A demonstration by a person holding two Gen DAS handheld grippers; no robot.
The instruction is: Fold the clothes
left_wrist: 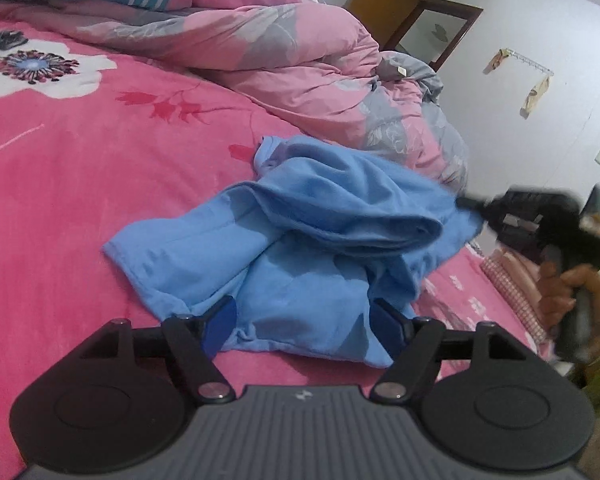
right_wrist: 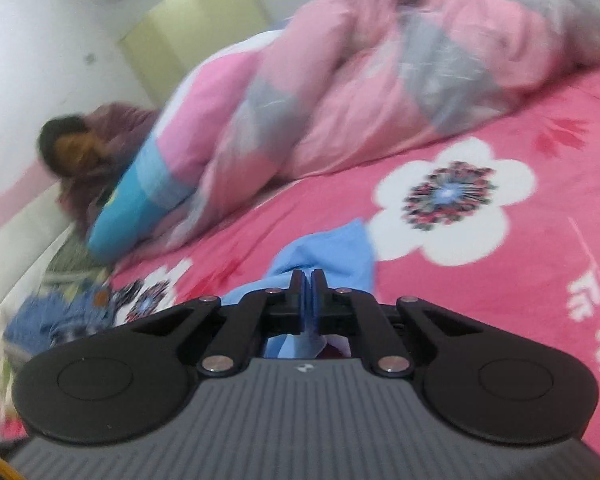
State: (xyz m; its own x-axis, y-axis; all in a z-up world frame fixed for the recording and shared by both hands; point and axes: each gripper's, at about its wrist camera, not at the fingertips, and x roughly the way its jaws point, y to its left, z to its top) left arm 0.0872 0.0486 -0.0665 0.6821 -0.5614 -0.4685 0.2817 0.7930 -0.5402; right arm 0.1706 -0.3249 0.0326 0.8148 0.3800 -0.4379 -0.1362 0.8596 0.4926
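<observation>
A crumpled blue garment (left_wrist: 300, 240) lies on the pink flowered bedsheet (left_wrist: 80, 168), in front of a bunched pink and grey quilt (left_wrist: 300, 64). The left gripper (left_wrist: 304, 322) stands wide, its fingers either side of the garment's near hem. The right gripper (right_wrist: 309, 280) is pinched tight on a fold of the blue cloth.

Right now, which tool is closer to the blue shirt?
Right. The right tool is shut on the blue shirt, pinching its edge. The left tool is open, with the shirt's near edge between its fingers, not pinching.
</observation>
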